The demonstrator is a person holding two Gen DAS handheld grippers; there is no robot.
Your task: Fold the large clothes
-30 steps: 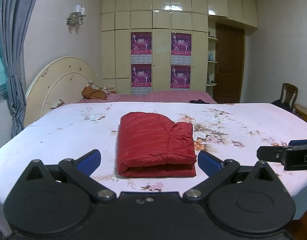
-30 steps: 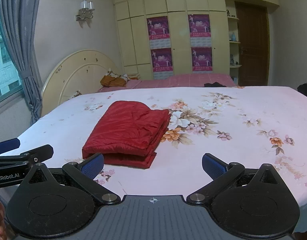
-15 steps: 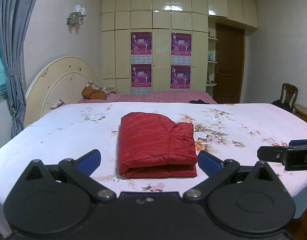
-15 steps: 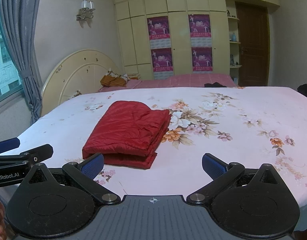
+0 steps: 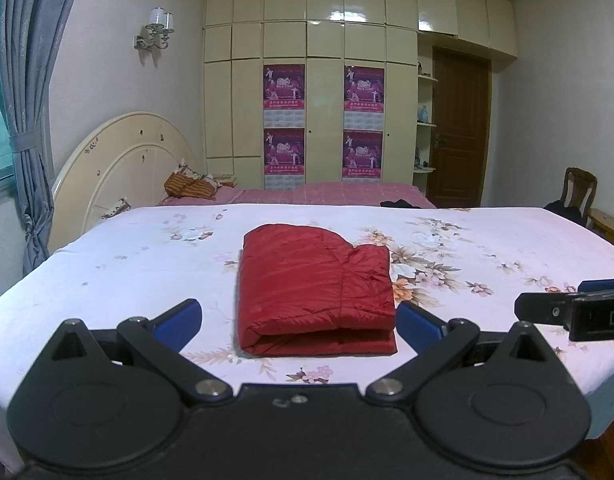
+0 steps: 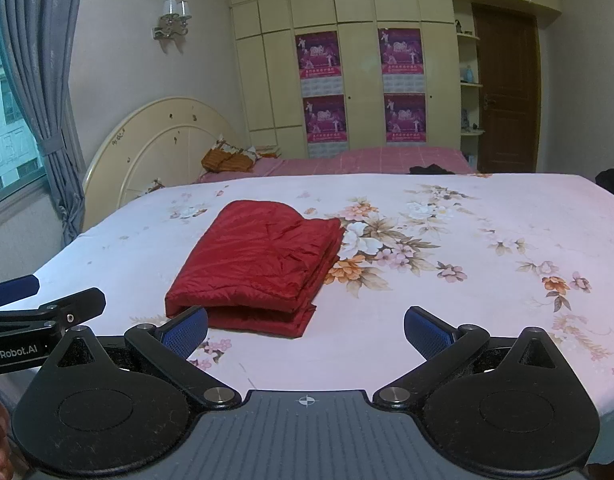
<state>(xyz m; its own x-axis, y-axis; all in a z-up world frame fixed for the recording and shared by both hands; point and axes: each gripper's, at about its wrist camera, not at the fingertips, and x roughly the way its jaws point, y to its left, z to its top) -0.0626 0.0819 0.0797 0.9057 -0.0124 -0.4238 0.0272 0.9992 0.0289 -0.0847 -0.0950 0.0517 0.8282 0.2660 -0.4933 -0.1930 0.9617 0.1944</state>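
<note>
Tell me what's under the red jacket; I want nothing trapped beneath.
Only the floral bedsheet shows around the folded red jacket. Whatever lies beneath or between its layers is covered.

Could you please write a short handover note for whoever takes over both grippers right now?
Left gripper: open, empty, held short of the bed's near edge.
Right gripper: open, empty, alongside it.
Red jacket: folded into a compact stack, lying flat on the floral bedsheet, neither gripper touching it.
Done: the folding looks finished.
Left: probably nothing beyond tidying uneven edges, if wanted.
</note>
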